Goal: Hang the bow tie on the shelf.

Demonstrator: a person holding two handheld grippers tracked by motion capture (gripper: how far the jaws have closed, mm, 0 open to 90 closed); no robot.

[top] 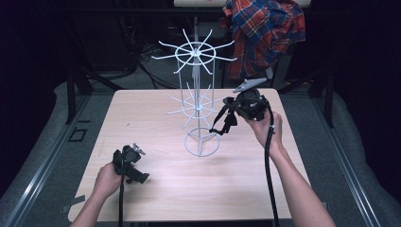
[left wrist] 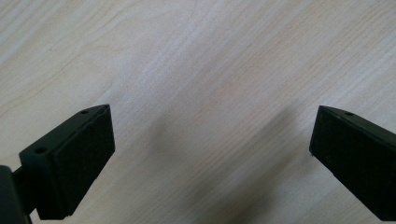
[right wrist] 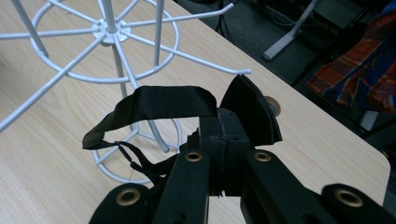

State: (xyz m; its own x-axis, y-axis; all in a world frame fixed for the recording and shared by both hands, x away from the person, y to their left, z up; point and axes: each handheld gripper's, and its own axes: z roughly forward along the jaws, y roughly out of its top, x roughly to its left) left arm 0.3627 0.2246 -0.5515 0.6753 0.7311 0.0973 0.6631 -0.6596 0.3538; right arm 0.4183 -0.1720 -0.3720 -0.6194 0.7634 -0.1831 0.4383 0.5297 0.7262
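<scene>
Just right hand-held gripper [top: 235,111] grips strap [right wrist: 163,105] beside rack [top: 196,85].

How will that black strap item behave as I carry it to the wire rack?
Probably floppy: the black strap item sags in loops from the shut right gripper. Likely light, since it hangs from one small pinch. Its thin cord dangles and may snag a prong of the white wire rack.
</scene>
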